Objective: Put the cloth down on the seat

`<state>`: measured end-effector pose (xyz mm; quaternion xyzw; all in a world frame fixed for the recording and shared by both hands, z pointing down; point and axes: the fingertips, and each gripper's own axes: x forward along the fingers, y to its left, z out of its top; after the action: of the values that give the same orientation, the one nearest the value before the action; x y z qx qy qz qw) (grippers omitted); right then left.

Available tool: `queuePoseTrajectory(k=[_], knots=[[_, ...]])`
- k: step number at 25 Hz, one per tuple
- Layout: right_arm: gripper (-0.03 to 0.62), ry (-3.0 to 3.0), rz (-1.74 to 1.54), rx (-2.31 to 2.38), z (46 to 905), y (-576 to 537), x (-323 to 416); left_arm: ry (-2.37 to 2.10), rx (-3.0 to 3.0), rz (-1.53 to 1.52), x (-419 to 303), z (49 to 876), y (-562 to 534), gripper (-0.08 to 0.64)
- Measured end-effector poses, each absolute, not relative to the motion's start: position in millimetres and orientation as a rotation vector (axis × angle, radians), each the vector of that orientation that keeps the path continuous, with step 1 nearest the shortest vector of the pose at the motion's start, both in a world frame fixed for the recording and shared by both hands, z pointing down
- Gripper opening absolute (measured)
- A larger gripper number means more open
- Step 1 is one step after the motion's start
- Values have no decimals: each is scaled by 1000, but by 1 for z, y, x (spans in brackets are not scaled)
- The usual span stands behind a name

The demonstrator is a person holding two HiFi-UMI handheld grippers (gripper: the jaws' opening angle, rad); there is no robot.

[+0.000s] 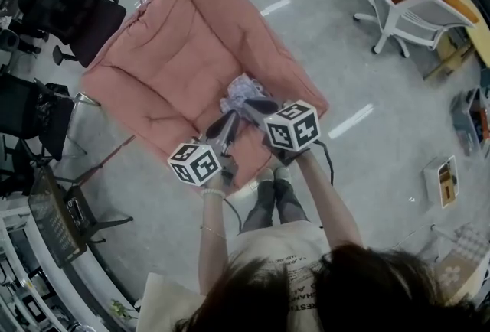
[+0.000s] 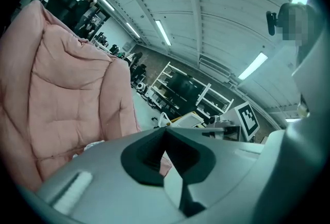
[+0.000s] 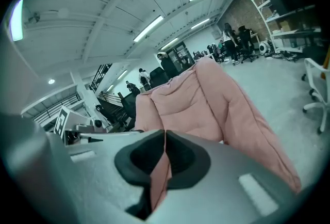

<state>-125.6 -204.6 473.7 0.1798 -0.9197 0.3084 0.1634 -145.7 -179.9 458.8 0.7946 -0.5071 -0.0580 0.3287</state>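
Note:
A pale patterned cloth (image 1: 240, 92) lies crumpled on the front of the pink armchair's seat (image 1: 180, 66). My right gripper (image 1: 264, 104) hovers just in front of the cloth, its dark jaws together, and in the right gripper view the gripper (image 3: 165, 132) is shut with nothing between the pads. My left gripper (image 1: 227, 121) sits a little lower left, over the seat's front edge. From the left gripper view the gripper (image 2: 165, 131) is shut too and holds nothing. A sliver of the cloth (image 2: 93, 144) peeks above its body, with the pink backrest (image 2: 67, 89) behind.
A black office chair (image 1: 73, 9) stands left of the armchair and a white one (image 1: 417, 13) at the upper right. Boxes (image 1: 442, 179) lie on the grey floor at the right. A black stand (image 1: 69, 216) is at the lower left.

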Motion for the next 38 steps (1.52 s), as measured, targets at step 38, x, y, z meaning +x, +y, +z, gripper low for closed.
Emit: queuePoseTrajectory(k=[38], knots=[[2, -2795, 681, 519, 389, -178, -111, -1331, 2257, -167, -137, 381, -163, -2]])
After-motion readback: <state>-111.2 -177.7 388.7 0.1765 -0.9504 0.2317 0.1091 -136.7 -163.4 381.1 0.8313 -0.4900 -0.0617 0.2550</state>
